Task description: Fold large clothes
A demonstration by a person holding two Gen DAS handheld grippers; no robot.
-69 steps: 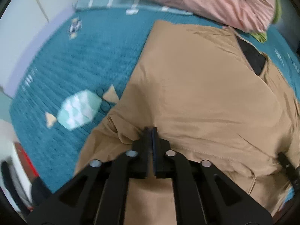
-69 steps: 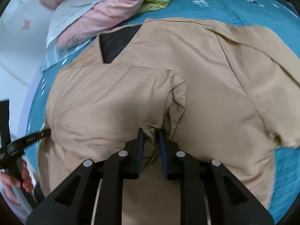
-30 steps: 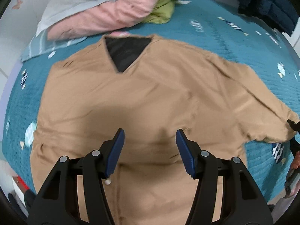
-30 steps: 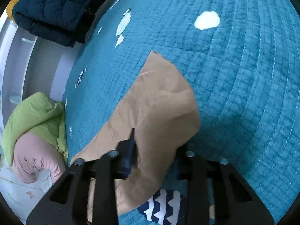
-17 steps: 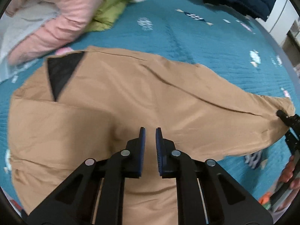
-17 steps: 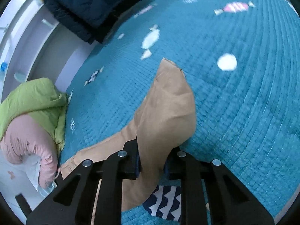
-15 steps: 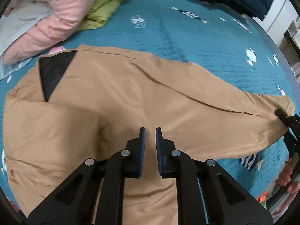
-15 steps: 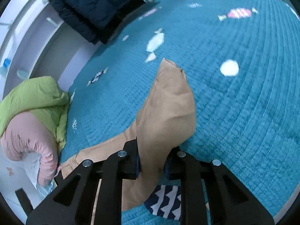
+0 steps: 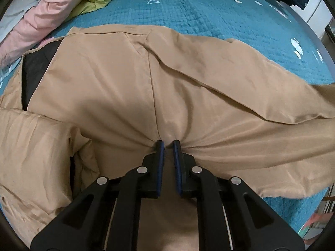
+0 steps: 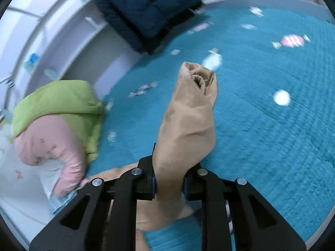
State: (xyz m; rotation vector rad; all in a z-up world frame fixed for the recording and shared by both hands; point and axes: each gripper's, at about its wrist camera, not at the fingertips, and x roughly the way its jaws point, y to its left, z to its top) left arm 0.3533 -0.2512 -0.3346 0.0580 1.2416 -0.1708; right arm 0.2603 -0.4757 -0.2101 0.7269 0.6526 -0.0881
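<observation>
**Both grippers now pinching the jacket**

The tan jacket (image 9: 129, 87) lies spread across the teal bed cover (image 9: 209, 14), its dark-lined collar toward the pillow end, where pink and green bedding (image 9: 69, 4) is heaped. A second ago the left gripper (image 9: 167, 144) hovered over the body with its jaws wide; now they have closed to a narrow gap, tips down in the cloth beside the side seam, and puckers run into them, so a small fold looks pinched.

The right gripper (image 10: 168, 179) has the sleeve (image 10: 188, 115) clamped between its jaws. A second ago that sleeve lay flat near the bed's edge; now it stands up off the cover, cuff pointing toward the navy coat (image 10: 146, 6) at the far corner.

With the body apparently pinned and the sleeve raised, the likely step is folding this sleeve in across the body. The left grip is shallow, so it may slip if the sleeve pulls hard.
</observation>
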